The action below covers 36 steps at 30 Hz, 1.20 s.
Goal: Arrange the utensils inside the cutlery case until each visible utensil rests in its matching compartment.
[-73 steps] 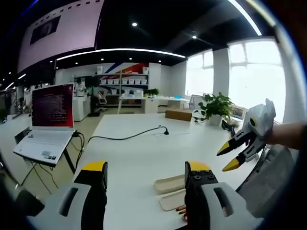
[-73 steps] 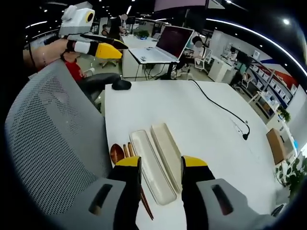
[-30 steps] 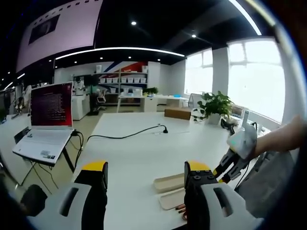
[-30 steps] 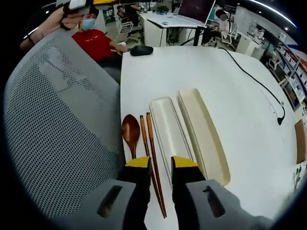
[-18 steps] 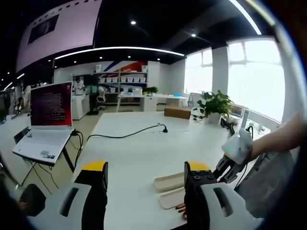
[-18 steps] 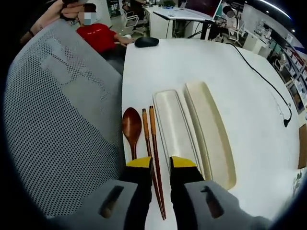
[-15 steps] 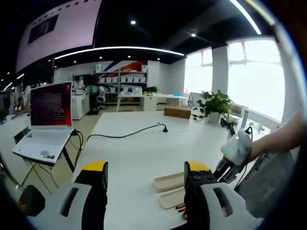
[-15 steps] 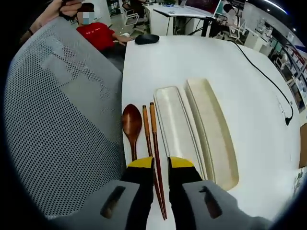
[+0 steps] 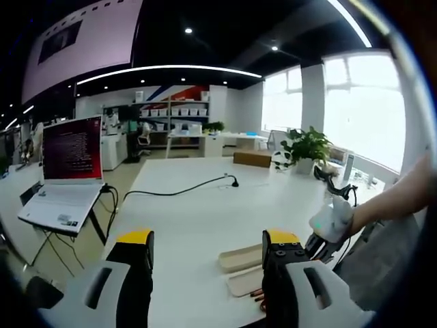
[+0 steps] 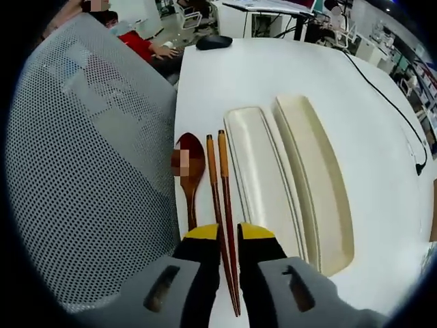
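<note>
In the right gripper view, the right gripper (image 10: 229,232) stands low over the near edge of the white table (image 10: 273,65). Its yellow-tipped jaws are narrowed around the two chopsticks (image 10: 223,205), which pass between them; whether the tips already press the sticks I cannot tell. The wooden spoon (image 10: 190,171) lies just beside the chopsticks, toward the grey mesh chair back (image 10: 89,157). On the other side lie the two cream halves of the cutlery case (image 10: 259,184), both open and side by side. Farther on the table are a black cable (image 10: 389,116) and a dark mouse (image 10: 214,42).

In the left gripper view, the left gripper (image 9: 208,239) hangs above the table with its jaws wide apart, holding nothing. Beyond are a laptop (image 9: 72,154), a potted plant (image 9: 307,147), shelves and bright windows (image 9: 358,109).
</note>
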Available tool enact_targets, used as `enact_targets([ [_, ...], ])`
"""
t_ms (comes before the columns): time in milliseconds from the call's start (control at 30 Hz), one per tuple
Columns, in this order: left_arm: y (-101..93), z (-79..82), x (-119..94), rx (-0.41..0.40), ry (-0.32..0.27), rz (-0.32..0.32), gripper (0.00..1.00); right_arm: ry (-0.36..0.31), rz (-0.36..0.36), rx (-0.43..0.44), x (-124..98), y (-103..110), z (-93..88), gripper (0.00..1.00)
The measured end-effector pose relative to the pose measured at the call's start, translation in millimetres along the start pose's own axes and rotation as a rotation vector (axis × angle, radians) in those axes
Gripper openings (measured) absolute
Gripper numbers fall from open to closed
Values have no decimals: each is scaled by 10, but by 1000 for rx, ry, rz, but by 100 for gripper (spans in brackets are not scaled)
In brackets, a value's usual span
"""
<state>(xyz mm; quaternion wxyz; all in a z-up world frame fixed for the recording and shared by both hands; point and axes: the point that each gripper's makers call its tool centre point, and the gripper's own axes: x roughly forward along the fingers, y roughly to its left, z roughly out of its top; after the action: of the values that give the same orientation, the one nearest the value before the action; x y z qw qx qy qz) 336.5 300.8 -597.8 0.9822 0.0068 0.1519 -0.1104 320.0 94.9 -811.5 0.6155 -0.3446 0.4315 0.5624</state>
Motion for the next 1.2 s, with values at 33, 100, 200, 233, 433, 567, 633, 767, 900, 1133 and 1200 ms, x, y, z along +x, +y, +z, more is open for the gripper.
enact_targets([
  [33,0,0,0,0,0,0,66,3,0,-1,5,-4,-5,5],
  [100,-1,-2,0,0,1,0,66,6,0,0,15,-10,-7,5],
  [200,-2,-2,0,1,2,0,66,21,3,-10,49,-8,-26,4],
  [233,-1,-2,-1,1,2,0,66,25,3,-13,57,-7,-30,4],
  [433,-2,-6,-2,1,4,0,66,45,3,-29,106,-18,-42,3],
  [567,-1,-11,0,1,5,0,66,53,5,-32,130,-35,-55,2],
  [633,0,-13,3,1,7,0,66,53,6,-30,137,-38,-53,2],
  [767,0,-18,7,1,9,0,66,63,6,-34,159,-42,-58,1],
  [900,1,-22,11,1,11,0,66,70,8,-44,178,-42,-57,1],
  [1133,7,-27,13,-1,14,3,65,71,14,-50,204,-54,-23,0],
  [1200,8,-29,15,-1,15,3,65,74,18,-56,206,-53,-24,0],
])
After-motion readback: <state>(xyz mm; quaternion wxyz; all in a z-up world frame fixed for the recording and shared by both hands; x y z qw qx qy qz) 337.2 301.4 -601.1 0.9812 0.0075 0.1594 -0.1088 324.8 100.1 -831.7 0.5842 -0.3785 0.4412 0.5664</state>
